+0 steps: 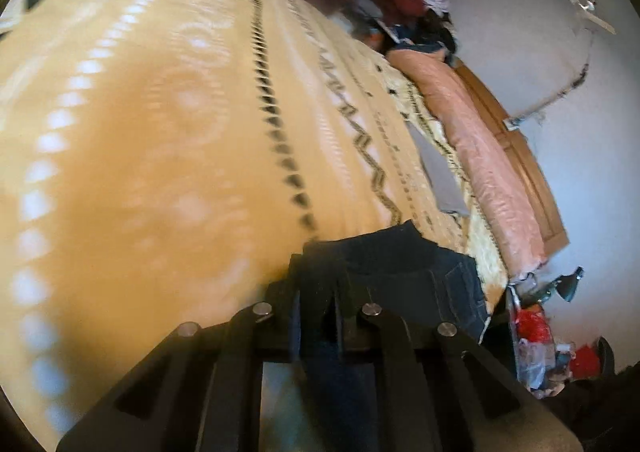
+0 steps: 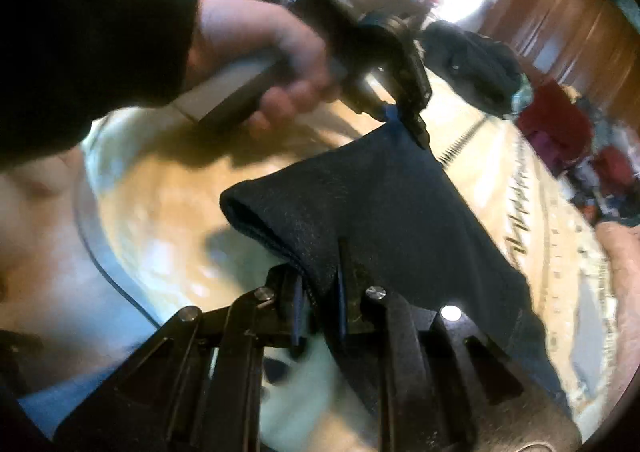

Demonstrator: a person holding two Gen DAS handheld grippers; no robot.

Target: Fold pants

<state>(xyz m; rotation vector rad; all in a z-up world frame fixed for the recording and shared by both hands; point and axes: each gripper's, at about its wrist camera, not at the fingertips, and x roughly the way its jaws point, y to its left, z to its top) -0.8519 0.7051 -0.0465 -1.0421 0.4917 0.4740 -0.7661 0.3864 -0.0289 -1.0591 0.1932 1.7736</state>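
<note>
Both tools are black: the left gripper (image 1: 316,288) and right gripper (image 2: 320,292) each show flat linkage bars joined by round silver pins, with blue pads lining the fingers. At ten o'clock in the right wrist view, a black sleeve (image 2: 80,52) ends above the left hand (image 2: 276,64).

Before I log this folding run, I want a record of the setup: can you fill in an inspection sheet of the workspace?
Surface: bed with a yellow patterned blanket; motion blur in both views.
Job's things: dark pants, lifted and stretched between both grippers.
Clutter: pile of clothes at the far end of the bed; flat grey item and pink cover along its edge.
Grippers: left hand-held gripper shut on the pants; right hand-held gripper shut on another edge.
Cables: thin dark line beside the person's shirt, possibly a cable.
Surroundings: wooden bed frame; pale floor with bags and clutter.
</note>
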